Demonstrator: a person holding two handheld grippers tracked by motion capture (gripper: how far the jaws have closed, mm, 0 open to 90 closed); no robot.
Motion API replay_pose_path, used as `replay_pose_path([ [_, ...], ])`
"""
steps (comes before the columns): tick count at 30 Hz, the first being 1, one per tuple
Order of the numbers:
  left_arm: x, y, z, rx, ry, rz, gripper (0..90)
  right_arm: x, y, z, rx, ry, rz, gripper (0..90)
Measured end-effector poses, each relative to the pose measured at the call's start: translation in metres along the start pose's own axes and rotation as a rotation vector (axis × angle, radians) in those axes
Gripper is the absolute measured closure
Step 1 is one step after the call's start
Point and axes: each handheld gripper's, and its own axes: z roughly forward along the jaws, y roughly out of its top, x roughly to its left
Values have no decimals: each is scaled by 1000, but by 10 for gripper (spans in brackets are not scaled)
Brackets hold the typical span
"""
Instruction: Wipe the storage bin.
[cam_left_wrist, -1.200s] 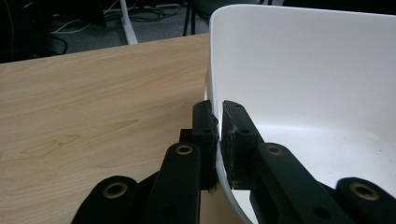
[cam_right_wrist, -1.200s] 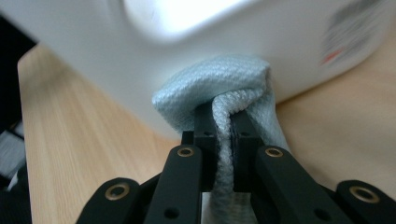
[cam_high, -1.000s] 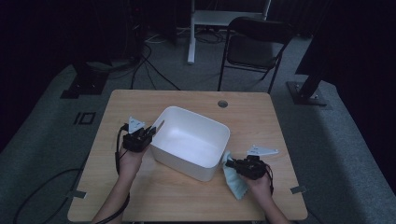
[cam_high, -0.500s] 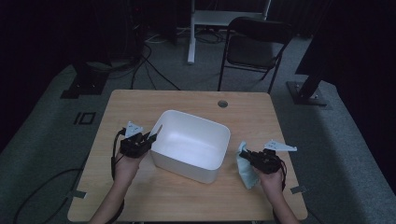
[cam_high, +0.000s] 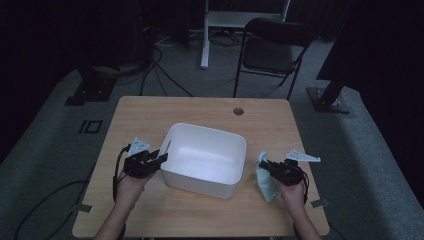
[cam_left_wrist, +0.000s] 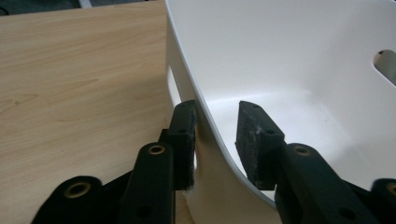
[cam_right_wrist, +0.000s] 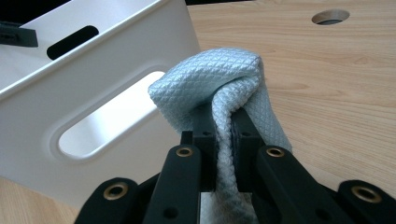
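A white plastic tub (cam_high: 200, 182) stands in the middle of the wooden table (cam_high: 150, 115). My left gripper (cam_high: 161, 156) is at the tub's left rim. In the left gripper view its jaws straddle the tub wall (cam_left_wrist: 299, 60): the outer pad lies by the wall and the inner pad stands clear of it. The left gripper (cam_left_wrist: 217, 109) has just been opening and is open. To the right of the tub, my right gripper (cam_high: 264, 165) is shut on a light blue cloth (cam_high: 266, 184). The quilted cloth (cam_right_wrist: 210, 79) folds over the right gripper (cam_right_wrist: 223, 121), close to the tub's handle slot (cam_right_wrist: 107, 133).
A round cable hole (cam_high: 238, 111) sits in the table near its far edge. A folding chair (cam_high: 272, 50) stands beyond the table, and cables lie on the floor at the left. The person's hands come in from the near edge.
The tub has turned to lie squarer to the table. The right gripper drew away from the tub to the right with the cloth. The left gripper's jaws have opened off the rim.
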Motion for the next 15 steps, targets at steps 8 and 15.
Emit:
replay_pose_path([
  [8,-10,-8,-10,0,-11,24,604,-1,-1,-1,-6,2,6,832],
  [15,-19,-18,-19,-12,-20,35,559,-1,-1,-2,-9,3,8,830],
])
